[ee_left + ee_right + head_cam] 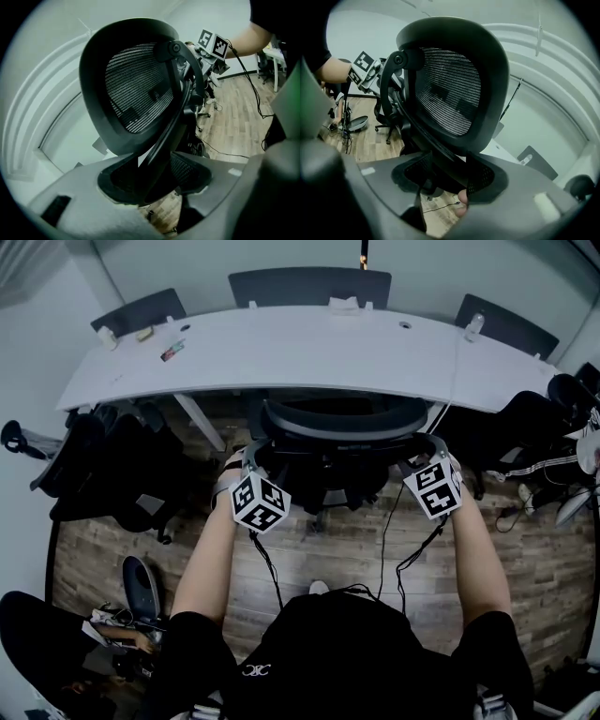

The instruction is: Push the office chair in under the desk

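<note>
Fingers of left gripper (152, 187) and right gripper (440, 185) each clamp office chair (337, 432) back frame; chair at desk (309, 352) edge.

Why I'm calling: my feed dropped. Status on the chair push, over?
Left gripper, right gripper shut on office chair back frame. Backrest at desk edge. Other black chairs flank it.

**Legible text in the scene: none.**
The left marker cube (260, 502) and right marker cube (433, 488) bear only black-and-white square codes, no lettering. The small white emblem (253, 669) on the person's black shirt, near centre, is too small to read.
</note>
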{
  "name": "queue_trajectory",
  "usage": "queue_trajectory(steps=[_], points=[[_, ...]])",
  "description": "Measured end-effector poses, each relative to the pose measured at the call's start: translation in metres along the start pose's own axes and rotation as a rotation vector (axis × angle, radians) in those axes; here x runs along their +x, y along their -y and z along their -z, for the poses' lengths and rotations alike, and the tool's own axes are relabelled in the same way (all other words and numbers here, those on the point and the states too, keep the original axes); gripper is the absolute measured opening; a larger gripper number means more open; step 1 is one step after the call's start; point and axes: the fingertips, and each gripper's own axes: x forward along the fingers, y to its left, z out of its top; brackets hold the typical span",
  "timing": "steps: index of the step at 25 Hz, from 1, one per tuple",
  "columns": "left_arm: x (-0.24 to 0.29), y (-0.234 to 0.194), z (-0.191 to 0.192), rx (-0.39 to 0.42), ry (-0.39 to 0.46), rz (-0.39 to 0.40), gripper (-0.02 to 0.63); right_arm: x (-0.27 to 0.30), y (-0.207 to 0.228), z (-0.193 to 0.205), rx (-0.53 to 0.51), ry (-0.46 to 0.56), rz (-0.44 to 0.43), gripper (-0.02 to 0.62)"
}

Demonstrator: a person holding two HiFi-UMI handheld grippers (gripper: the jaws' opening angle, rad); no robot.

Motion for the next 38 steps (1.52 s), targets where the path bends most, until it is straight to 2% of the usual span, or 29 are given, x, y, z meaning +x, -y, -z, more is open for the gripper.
queue_trajectory(steps=[11, 16, 38], points=[[0.036, -0.040, 0.008, -0.006, -0.035, 0.004, 0.224, 0.034, 0.011, -0.020, 0.035, -0.005, 0.048, 0.239], [0.057, -0.060, 0.008, -0.004, -0.024, 0.018, 0.224, 0.055, 0.022, -0.030, 0.045, -0.010, 0.058, 0.239], [0.145, -0.157, 0.017, -0.007, -0.013, 0.015, 0.227, 0.156, 0.069, -0.082, 0.057, -0.017, 0.049, 0.232]])
